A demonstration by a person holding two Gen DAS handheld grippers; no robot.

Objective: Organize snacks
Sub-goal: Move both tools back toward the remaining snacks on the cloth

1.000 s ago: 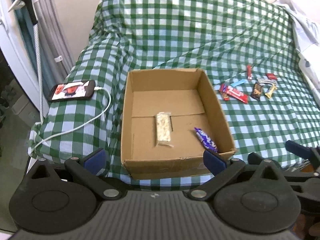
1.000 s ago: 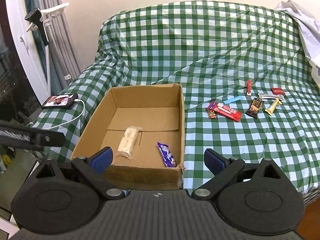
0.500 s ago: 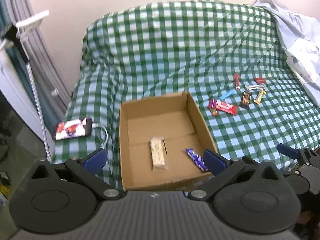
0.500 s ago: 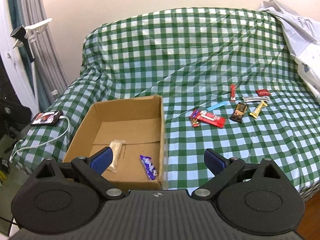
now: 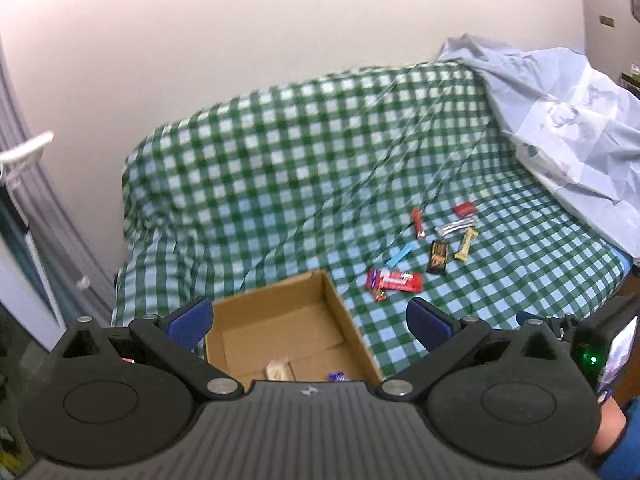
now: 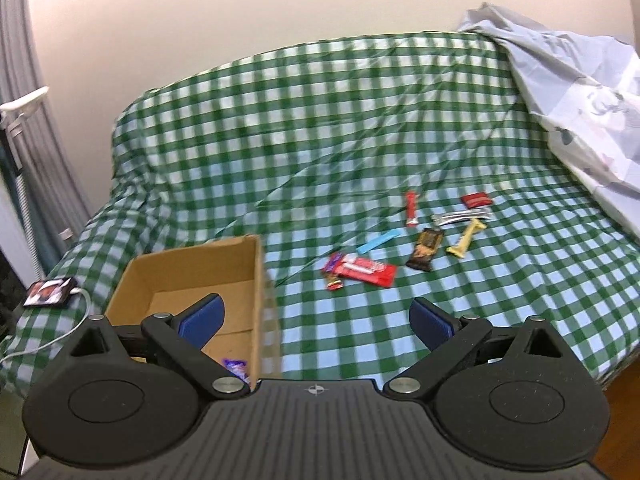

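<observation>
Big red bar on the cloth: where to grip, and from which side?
Take the red bar across its short width near the middle, coming down from above with the right gripper, which is open. It lies flat on the checked cloth, long axis roughly left to right, so the fingers should straddle its near and far long edges. Stay right of centre: small wrappers touch its left end.

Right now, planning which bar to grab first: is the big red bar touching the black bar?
Apart. The right wrist view shows checked cloth plainly between the red bar and the black bar; the left wrist view agrees.
</observation>
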